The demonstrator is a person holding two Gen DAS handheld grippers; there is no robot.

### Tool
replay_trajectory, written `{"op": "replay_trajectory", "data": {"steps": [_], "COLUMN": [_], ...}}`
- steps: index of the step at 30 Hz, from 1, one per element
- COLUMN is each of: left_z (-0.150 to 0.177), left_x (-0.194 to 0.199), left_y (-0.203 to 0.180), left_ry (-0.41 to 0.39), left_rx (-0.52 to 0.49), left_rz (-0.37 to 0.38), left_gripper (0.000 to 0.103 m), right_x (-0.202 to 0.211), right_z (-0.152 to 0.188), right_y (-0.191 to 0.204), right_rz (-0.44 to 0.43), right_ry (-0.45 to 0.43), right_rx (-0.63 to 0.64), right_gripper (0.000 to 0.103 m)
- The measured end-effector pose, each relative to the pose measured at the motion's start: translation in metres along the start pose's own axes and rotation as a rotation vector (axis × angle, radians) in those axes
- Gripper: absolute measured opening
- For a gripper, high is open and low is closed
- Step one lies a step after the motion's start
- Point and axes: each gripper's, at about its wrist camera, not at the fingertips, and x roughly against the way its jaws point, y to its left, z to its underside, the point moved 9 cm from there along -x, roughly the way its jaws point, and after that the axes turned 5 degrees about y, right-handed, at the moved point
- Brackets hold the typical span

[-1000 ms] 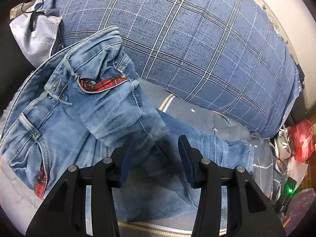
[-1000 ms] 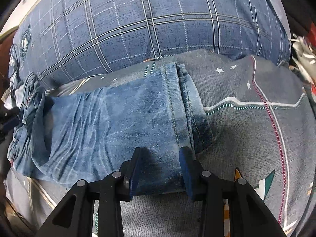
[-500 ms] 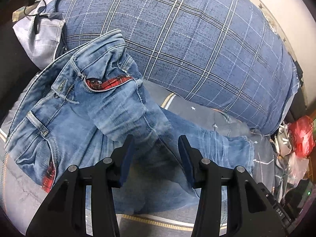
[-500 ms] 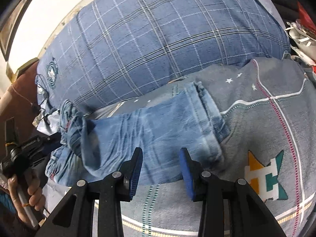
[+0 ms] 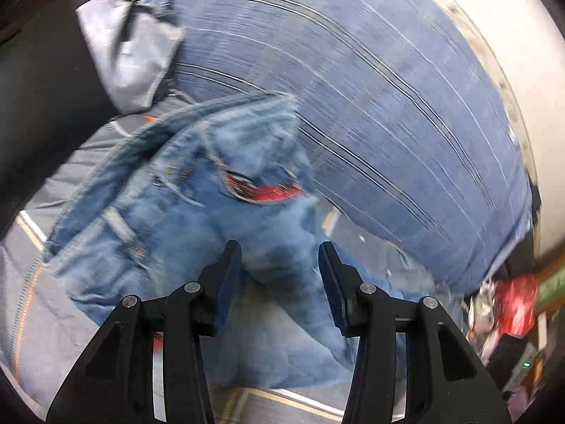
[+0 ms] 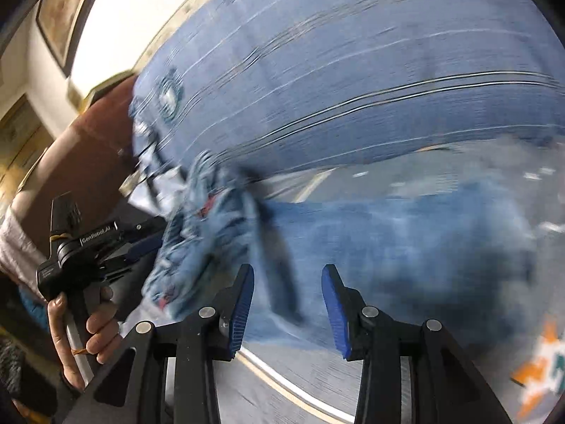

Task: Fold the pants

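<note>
The jeans (image 5: 197, 247) are lying across a grey patterned bedsheet (image 6: 317, 378), their far side pressing up against a big blue plaid pillow (image 5: 388, 106) that is walling off the whole back of the working area. The left gripper (image 5: 279, 282) is hovering over the waist end with its jaws parted and nothing pinched between the blue pads; the red-lined pocket is sitting just beyond its fingertips. The right gripper (image 6: 287, 304) is hanging above the leg section, also spread and empty-handed. Both views are smeared by blur. Toward the near side, bare sheet is showing below the denim's edge, giving free room there. In the right view a hand (image 6: 84, 321) is gripping the other tool's handle at the left. Red clutter (image 5: 512, 304) is crowding the far right corner beyond the pillow's end.
</note>
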Motion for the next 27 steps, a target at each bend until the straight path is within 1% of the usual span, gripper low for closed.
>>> {"op": "replay_trajectory", "data": {"steps": [1,3,5,8,11,13,14,15,16,17,19,20,21,23,24,25,27], "left_z": [-0.005,-0.011,-0.014,-0.014,-0.012,-0.013,-0.015,-0.017,-0.018,-0.019,-0.020,-0.020,-0.020,-0.021,-0.022,-0.023,-0.025], "left_x": [0.001,0.002,0.004,0.009,0.015,0.017,0.019,0.020,0.021,0.021,0.022,0.022,0.022,0.024,0.026,0.029,0.034], "left_y": [0.007,0.019,0.022,0.023,0.032,0.035,0.036,0.038,0.040,0.041,0.044,0.045,0.047,0.049,0.050,0.051,0.054], "left_ry": [0.006,0.022,0.033,0.055,0.062,0.071,0.061,0.050,0.044,0.045,0.052,0.055,0.054,0.048,0.043,0.034,0.013], "left_rx": [0.025,0.081,0.094,0.113,0.193,0.225,0.227,0.226,0.227,0.231,0.243,0.251,0.257,0.263,0.266,0.271,0.278], "left_rz": [0.008,0.036,0.055,0.106,0.150,0.185,0.184,0.171,0.164,0.171,0.187,0.188,0.185,0.189,0.193,0.198,0.199], "left_gripper": [0.044,0.044,0.044,0.044,0.044,0.044,0.044,0.044,0.044,0.044,0.044,0.044,0.044,0.044,0.044,0.044,0.044], "right_x": [-0.010,-0.045,-0.076,-0.115,-0.155,-0.172,-0.179,-0.188,-0.198,-0.214,-0.231,-0.237,-0.238,-0.225,-0.217,-0.209,-0.187], "right_z": [-0.003,-0.012,-0.024,-0.045,-0.075,-0.094,-0.102,-0.110,-0.115,-0.118,-0.115,-0.111,-0.108,-0.102,-0.100,-0.097,-0.090], "right_y": [0.005,0.019,0.028,0.034,0.037,0.044,0.048,0.051,0.053,0.053,0.054,0.063,0.069,0.084,0.091,0.101,0.128], "right_rz": [-0.013,-0.054,-0.073,-0.096,-0.090,-0.135,-0.162,-0.187,-0.202,-0.214,-0.241,-0.287,-0.261,-0.178,-0.171,-0.170,-0.164], "right_ry": [0.016,0.078,0.109,0.142,0.164,0.164,0.160,0.164,0.181,0.220,0.261,0.287,0.288,0.260,0.240,0.223,0.167], "right_rx": [0.004,0.013,0.027,0.018,-0.020,-0.047,-0.062,-0.078,-0.090,-0.107,-0.142,-0.145,-0.117,-0.035,-0.019,0.002,0.090], "right_gripper": [0.038,0.038,0.039,0.039,0.040,0.041,0.045,0.047,0.047,0.047,0.047,0.044,0.032,0.023,0.015,0.014,0.013]}}
